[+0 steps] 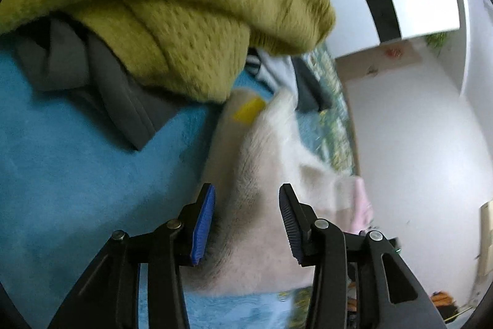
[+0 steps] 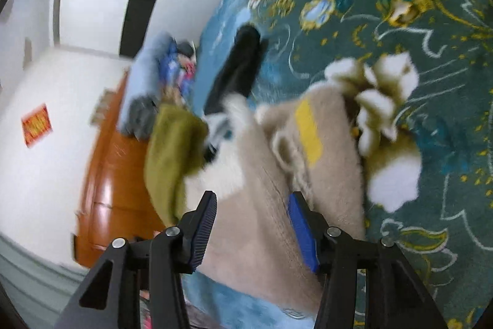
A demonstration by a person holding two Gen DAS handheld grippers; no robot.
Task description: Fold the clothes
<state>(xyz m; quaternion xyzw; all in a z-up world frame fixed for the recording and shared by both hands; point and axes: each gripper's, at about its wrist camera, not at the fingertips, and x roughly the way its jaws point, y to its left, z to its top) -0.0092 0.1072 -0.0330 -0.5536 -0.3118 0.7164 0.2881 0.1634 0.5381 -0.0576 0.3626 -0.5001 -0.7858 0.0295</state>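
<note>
A fuzzy beige garment (image 1: 255,193) with a yellow patch (image 1: 249,110) lies on the blue blanket (image 1: 77,181). My left gripper (image 1: 246,221) is open, its jaws either side of the beige cloth, just above it. The same beige garment (image 2: 268,211) with its yellow patch (image 2: 308,131) shows in the right wrist view. My right gripper (image 2: 251,228) is open over it, jaws apart. Neither gripper holds anything.
An olive-green knit (image 1: 191,5) lies on a grey garment (image 1: 117,88) close to the left gripper. A teal floral blanket (image 2: 416,36) covers the bed. A black item (image 2: 237,67), an olive cloth (image 2: 172,150) and a wooden bed frame (image 2: 111,190) are near.
</note>
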